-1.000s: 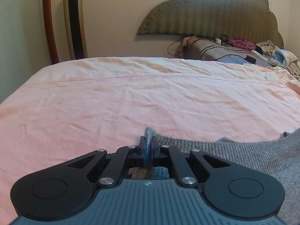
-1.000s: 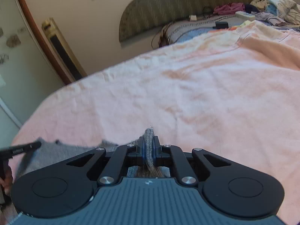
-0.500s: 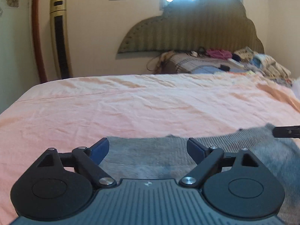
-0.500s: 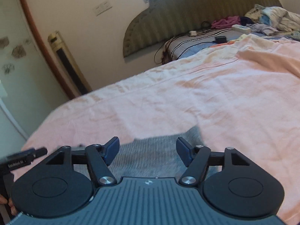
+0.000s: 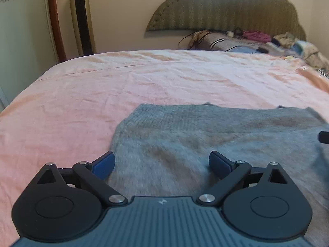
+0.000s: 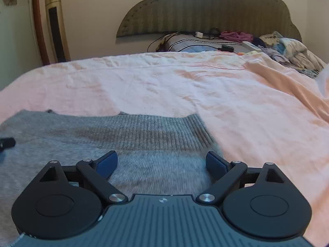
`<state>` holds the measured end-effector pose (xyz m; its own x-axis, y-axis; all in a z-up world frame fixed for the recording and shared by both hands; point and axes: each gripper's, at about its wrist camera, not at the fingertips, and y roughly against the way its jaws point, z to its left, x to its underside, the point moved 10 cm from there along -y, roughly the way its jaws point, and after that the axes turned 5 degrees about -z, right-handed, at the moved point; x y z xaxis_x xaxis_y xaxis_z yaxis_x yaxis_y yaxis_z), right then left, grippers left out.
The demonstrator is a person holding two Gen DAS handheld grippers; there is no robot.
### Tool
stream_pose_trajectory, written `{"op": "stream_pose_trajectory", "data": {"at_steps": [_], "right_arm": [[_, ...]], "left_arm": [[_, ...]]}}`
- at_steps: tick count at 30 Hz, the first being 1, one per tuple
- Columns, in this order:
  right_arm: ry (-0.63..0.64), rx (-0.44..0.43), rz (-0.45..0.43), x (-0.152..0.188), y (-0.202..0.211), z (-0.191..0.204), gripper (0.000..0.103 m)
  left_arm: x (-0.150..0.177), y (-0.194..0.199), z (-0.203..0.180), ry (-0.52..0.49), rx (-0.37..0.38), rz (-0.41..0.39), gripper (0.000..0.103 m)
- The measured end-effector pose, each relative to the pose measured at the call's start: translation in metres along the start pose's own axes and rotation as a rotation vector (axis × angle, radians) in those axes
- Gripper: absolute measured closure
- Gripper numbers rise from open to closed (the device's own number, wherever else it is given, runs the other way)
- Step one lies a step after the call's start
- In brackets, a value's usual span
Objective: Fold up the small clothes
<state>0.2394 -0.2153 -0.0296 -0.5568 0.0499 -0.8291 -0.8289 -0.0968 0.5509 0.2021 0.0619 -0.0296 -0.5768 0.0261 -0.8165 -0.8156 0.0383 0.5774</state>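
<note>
While the sweater (image 5: 205,140) lies on the bed (image 5: 144,82), both hand-held grippers, left (image 5: 161,164) and right (image 6: 161,162), are being opened, nothing gripped.

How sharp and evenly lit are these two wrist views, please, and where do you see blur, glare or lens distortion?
Left wrist view: the grey knit garment is smeared by motion blur, the window above the headboard blows out, and fisheye corners go dark. Right wrist view: the ribbed hem is sharper though soft near the lens, the pink sheet is washed pale by daylight, and the bed's far edge bows.

Open pink sheet (image 6: 185,86) beyond the grey sweater (image 6: 144,144); clutter pile (image 6: 287,49) far right.
</note>
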Motion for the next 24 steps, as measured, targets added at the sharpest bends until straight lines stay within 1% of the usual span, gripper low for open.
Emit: {"op": "stream_pose_trajectory", "data": {"at_steps": [1, 2, 3, 4, 5, 6, 7, 8, 9, 10, 11, 12, 13, 14, 16, 17, 18, 19, 21, 22, 23, 24], "right_arm": [[0.006, -0.059, -0.012, 0.005, 0.014, 0.01, 0.001], [0.029, -0.093, -0.014, 0.013, 0.022, 0.018, 0.0], [0.064, -0.092, 0.006, 0.023, 0.024, 0.023, 0.0], [0.12, -0.056, 0.044, 0.037, 0.02, 0.026, 0.0], [0.16, -0.034, 0.052, 0.048, 0.015, 0.025, 0.0], [0.148, -0.059, 0.011, 0.049, 0.015, 0.023, 0.0], [0.109, -0.07, 0.018, 0.045, 0.014, 0.019, 0.0], [0.095, -0.066, 0.032, 0.042, 0.014, 0.017, 0.0], [0.085, -0.057, 0.047, 0.039, 0.018, 0.016, 0.002], [0.059, -0.046, 0.057, 0.036, 0.027, 0.014, 0.002], [0.007, -0.058, 0.06, 0.034, 0.041, 0.011, 0.002], [-0.051, -0.101, 0.051, 0.033, 0.056, 0.008, 0.002], [-0.131, -0.156, 0.035, 0.035, 0.075, 0.002, 0.0], [-0.203, -0.183, 0.028, 0.038, 0.089, -0.006, 0.0], [-0.393, -0.201, 0.053, 0.059, 0.116, -0.032, 0.0], [-0.478, -0.202, 0.067, 0.071, 0.125, -0.042, 0.0], [-0.574, -0.201, 0.083, 0.087, 0.136, -0.053, 0.0], [-0.644, -0.2, 0.089, 0.099, 0.145, -0.06, 0.0], [-0.71, -0.219, 0.072, 0.112, 0.158, -0.063, 0.0], [-0.721, -0.229, 0.069, 0.115, 0.159, -0.061, 0.0], [-0.717, -0.236, 0.072, 0.115, 0.156, -0.057, 0.0], [-0.711, -0.238, 0.07, 0.114, 0.149, -0.053, 0.0]], "left_arm": [[0.007, 0.014, -0.002, 0.008, 0.044, -0.015, 0.004], [0.016, 0.021, -0.005, 0.0, 0.07, -0.007, 0.004], [0.027, 0.02, -0.007, -0.023, 0.074, 0.027, 0.004], [0.038, 0.015, -0.006, -0.048, 0.062, 0.049, 0.003], [0.042, 0.014, -0.002, -0.048, 0.061, 0.003, 0.0], [0.046, 0.012, 0.003, -0.014, 0.072, 0.001, 0.0], [0.043, 0.012, 0.01, 0.037, 0.073, 0.018, 0.0], [0.04, 0.015, 0.016, 0.069, 0.048, 0.04, 0.0], [0.037, 0.023, 0.021, 0.098, 0.027, 0.047, 0.0], [0.037, 0.036, 0.026, 0.137, 0.03, 0.034, 0.0], [0.039, 0.051, 0.031, 0.191, 0.051, 0.015, 0.0], [0.044, 0.066, 0.039, 0.266, 0.082, -0.005, 0.0], [0.054, 0.081, 0.048, 0.37, 0.116, -0.013, 0.0], [0.067, 0.093, 0.058, 0.48, 0.148, -0.004, 0.0], [0.098, 0.11, 0.075, 0.699, 0.19, 0.026, 0.0], [0.109, 0.123, 0.083, 0.807, 0.243, -0.014, 0.0], [0.117, 0.132, 0.087, 0.889, 0.266, -0.027, 0.0], [0.123, 0.138, 0.089, 0.961, 0.296, -0.033, 0.0], [0.123, 0.141, 0.086, 1.04, 0.368, -0.054, 0.0], [0.12, 0.136, 0.083, 1.044, 0.388, -0.049, 0.0], [0.116, 0.13, 0.081, 1.038, 0.376, -0.045, 0.0], [0.111, 0.123, 0.078, 1.039, 0.38, -0.041, 0.0]]}}
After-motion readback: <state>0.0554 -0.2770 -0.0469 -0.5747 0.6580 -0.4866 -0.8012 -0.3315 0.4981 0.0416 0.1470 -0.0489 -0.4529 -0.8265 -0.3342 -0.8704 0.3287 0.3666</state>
